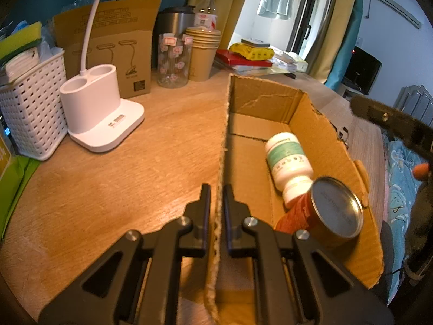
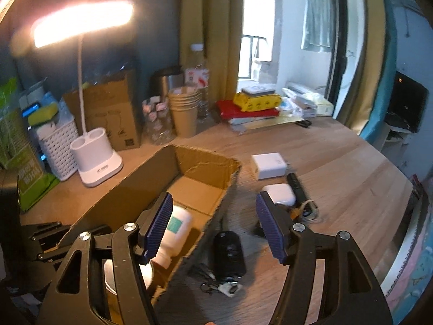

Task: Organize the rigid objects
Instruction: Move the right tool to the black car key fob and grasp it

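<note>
Wooden worktop [image 2: 351, 162], lit by a white gooseneck desk lamp [image 1: 100, 108] at the back left edge, curtains and a window behind.

Nearest: left gripper [image 1: 217, 197], jaws pressed together on the left wall of the open brown cardboard box [image 1: 324, 140], one finger on each side of the wall. Right gripper [image 2: 213, 224], jaws spread, nothing between them; left finger hangs over the box's right wall, right finger over bare worktop.

Inside the box, near end: round metal tin with a red label [image 1: 333, 211], lying on its side, flat end facing the left wrist camera. Touching it, a white plastic pill bottle with a green label [image 1: 288, 159], also on its side, cap toward the tin. Far end of the box is bare cardboard.

Right of the box on the worktop: black car key fob [image 2: 229, 252] with a key ring, just beside the box wall. Further out, a white rounded earbud case [image 2: 280, 193], a black stick-shaped item [image 2: 296, 187] beside it, then a white square charger block [image 2: 268, 165].

Back edge, left to right: white woven plastic basket [image 1: 32, 113], the lamp base, upright brown carton [image 1: 113, 54], clear patterned jar [image 1: 173, 62], stack of brown paper cups [image 1: 201, 51], steel mug [image 1: 174, 21], water bottle [image 1: 207, 8], red and yellow packets [image 1: 249, 52].
</note>
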A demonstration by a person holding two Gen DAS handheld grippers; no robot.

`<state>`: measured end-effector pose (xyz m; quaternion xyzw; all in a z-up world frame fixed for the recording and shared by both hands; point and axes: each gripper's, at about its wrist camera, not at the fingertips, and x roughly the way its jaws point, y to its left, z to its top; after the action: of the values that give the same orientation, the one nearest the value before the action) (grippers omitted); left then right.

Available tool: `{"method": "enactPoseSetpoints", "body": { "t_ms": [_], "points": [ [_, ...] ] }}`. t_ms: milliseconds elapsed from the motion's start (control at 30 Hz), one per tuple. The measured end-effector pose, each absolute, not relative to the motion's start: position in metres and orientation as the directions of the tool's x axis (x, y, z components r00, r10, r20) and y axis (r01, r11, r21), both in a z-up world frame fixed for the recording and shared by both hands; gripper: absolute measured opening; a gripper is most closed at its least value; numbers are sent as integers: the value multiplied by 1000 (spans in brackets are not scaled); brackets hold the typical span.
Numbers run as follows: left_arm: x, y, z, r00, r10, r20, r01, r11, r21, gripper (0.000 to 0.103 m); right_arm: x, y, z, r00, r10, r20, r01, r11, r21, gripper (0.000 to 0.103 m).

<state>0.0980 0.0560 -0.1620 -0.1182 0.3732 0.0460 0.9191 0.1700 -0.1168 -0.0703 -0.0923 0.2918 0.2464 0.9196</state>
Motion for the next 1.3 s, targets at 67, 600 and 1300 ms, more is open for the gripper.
{"method": "enactPoseSetpoints", "body": {
  "t_ms": [67, 600, 1300],
  "points": [
    [98, 56, -162, 718, -3, -696, -173, 968, -183, 9, 170, -122, -68, 718, 394, -574, -497, 867, -27, 69],
    [99, 58, -162, 718, -4, -696, -173, 967, -184, 9, 178, -153, -78, 730, 354, -584, -450, 893, -22, 74],
    [100, 59, -162, 717, -5, -697, -175, 967, -187, 9, 190, -151, -126, 638, 370, -676, -521, 853, -25, 74]
  ]
}}
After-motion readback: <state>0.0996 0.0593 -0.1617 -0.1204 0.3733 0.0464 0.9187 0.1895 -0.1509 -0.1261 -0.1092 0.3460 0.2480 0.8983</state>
